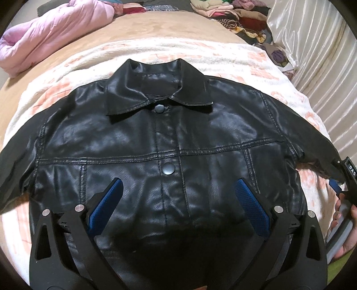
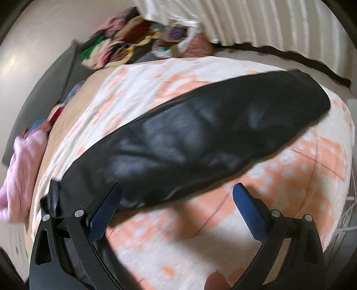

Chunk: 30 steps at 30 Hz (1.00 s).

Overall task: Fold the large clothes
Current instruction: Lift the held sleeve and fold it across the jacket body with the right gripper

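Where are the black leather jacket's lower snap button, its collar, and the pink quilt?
lower snap button (image 1: 168, 168), left wrist view, button centre
collar (image 1: 194, 90), left wrist view, right flap
pink quilt (image 1: 55, 29), left wrist view, middle fold

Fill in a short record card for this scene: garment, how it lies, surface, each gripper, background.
garment: black leather-look jacket
how it lies: flat, front up, collar far, snaps closed
surface: white and peach blanket
left gripper: open, over jacket's lower front, holding nothing
right gripper: open, beside the sleeve, holding nothing
background: pink quilt, pile of clothes

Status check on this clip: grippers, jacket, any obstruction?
Left gripper open above jacket front. Right gripper open beside sleeve. Black leather jacket flat, snapped, unfolded on blanket. Nothing obstructing.
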Tool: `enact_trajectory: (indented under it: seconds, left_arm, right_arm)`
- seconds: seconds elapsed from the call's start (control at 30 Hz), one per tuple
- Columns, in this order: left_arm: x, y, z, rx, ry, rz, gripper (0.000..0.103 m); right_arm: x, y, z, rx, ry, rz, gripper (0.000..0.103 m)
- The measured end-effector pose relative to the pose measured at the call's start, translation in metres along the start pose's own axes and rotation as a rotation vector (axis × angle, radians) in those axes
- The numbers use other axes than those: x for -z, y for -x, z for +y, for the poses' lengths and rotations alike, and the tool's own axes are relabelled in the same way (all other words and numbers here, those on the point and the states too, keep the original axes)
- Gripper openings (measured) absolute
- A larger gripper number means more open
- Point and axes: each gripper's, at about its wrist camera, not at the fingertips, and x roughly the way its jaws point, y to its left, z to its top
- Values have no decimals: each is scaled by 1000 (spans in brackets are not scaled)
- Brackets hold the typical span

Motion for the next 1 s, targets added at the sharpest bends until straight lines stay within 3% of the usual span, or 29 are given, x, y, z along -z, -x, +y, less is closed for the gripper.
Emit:
enact_trajectory:
  seconds: [0.2,0.57,0.63,0.8,1.0]
  left_arm:
    - [-10,-13,-5,8,5,17,94]
    - [-24,-28,-7,8,18,17,94]
    - [-25,-28,-6,13,24,17,94]
    - [-35,-29,2,117,78,41,94]
    - [-47,-8,13,132,97,-2,94]
  right_arm:
    - [-19,-21,-30,74,-118,-17,99]
    - [-57,-48,-51,55,-267,-103,96]
    - [-61,-46,-53,48,-283,-140,67]
    - [-72,-37,-43,-66,-232,-207,27]
    - [-90,1,7,-218,-48,-297,13]
